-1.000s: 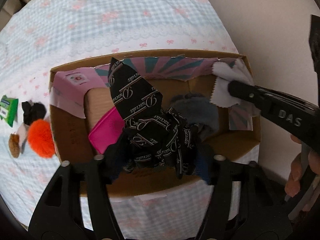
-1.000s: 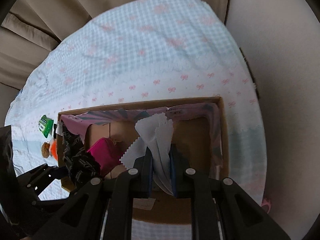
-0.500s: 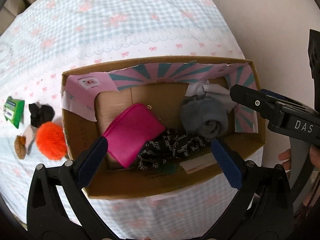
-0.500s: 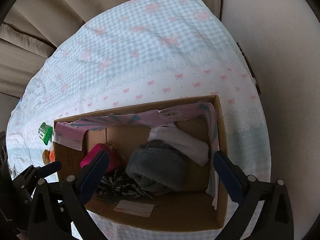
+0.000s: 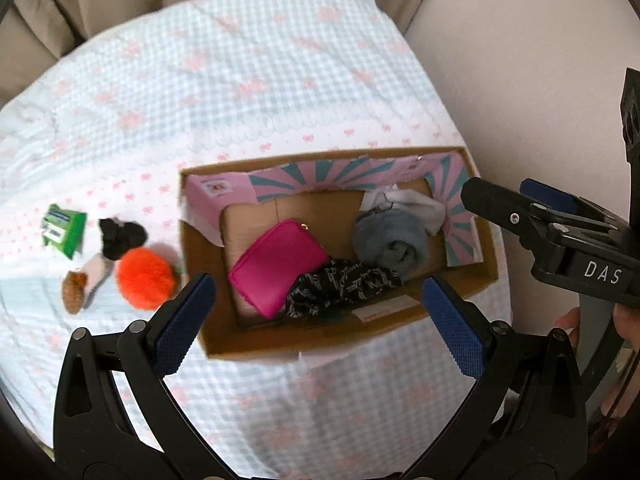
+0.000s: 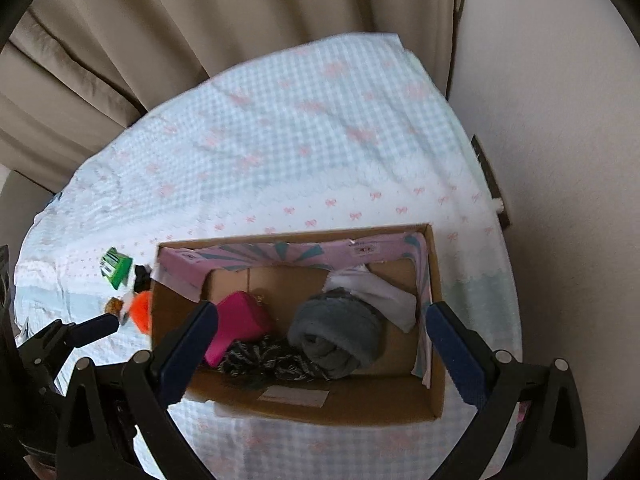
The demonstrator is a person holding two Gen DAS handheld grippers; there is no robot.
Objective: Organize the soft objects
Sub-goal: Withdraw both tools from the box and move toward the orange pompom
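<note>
While both your grippers hang wide open and hold nothing, look left of cardboard box [image 5: 490, 256]. Orange pom-pom [image 5: 145, 277] sits on checked cloth [image 5: 256, 80], just outside box's left wall, touching black fuzzy thing [image 5: 120, 232] and small brown ball [image 5: 74, 285]. Green packet [image 5: 64, 230] lies farther left. Your left gripper [image 5: 316, 316] is nearer; pom-pom lies ahead and to left of its left finger. Your right gripper [image 6: 320, 344] hangs over box, well apart from pile. Pom-pom is round, no long side. Pink pouch [image 5: 278, 266], gray roll [image 5: 390, 242], black printed cloth [image 5: 344, 286], white cloth [image 5: 416, 206] already in box.
</note>
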